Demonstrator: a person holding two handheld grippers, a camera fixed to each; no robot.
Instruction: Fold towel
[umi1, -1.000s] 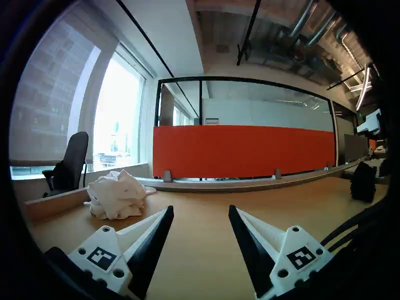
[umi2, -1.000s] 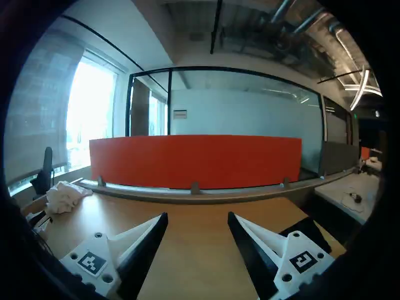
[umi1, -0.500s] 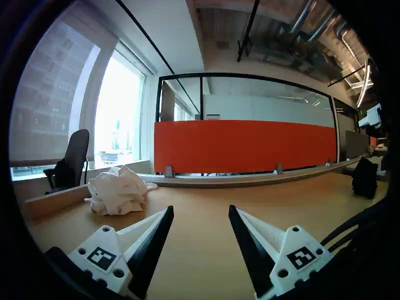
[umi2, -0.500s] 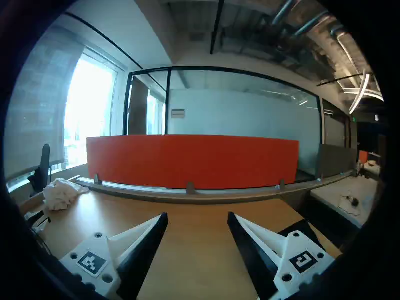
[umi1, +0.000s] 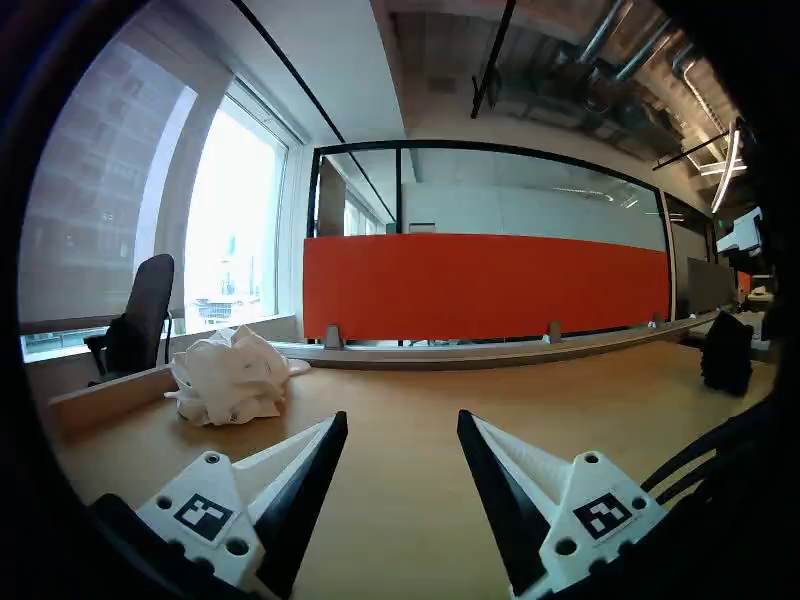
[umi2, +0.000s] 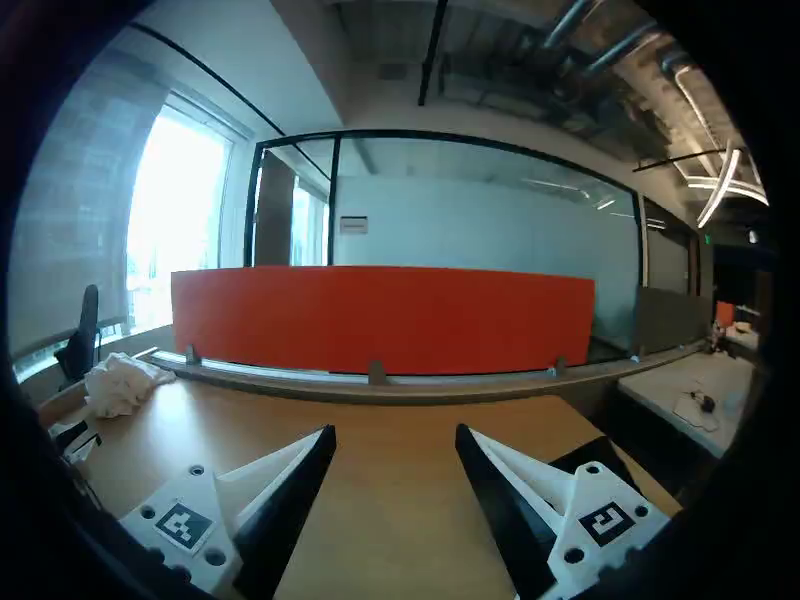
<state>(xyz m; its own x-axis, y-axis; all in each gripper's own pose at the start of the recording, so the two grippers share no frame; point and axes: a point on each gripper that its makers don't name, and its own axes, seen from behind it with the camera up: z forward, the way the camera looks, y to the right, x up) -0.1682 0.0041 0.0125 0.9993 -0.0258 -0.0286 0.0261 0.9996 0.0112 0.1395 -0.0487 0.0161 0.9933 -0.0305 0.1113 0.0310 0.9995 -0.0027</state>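
Note:
A crumpled white towel (umi1: 230, 378) lies in a heap on the wooden desk (umi1: 420, 420), ahead and to the left of my left gripper (umi1: 400, 430). That gripper is open, low over the desk, with nothing between its fingers. In the right gripper view the same towel (umi2: 118, 383) sits far off at the left edge of the desk (umi2: 400, 450). My right gripper (umi2: 395, 440) is open too and holds nothing, well to the right of the towel.
An orange partition (umi1: 485, 285) runs along the desk's far edge. A black office chair (umi1: 140, 325) stands by the window at left. A dark object (umi1: 727, 355) sits at the desk's right side. A black pad (umi2: 600, 460) lies under the right gripper's right finger.
Both views have tilted slightly, so the towel sits a little higher and further left in each. Both grippers stay open and empty.

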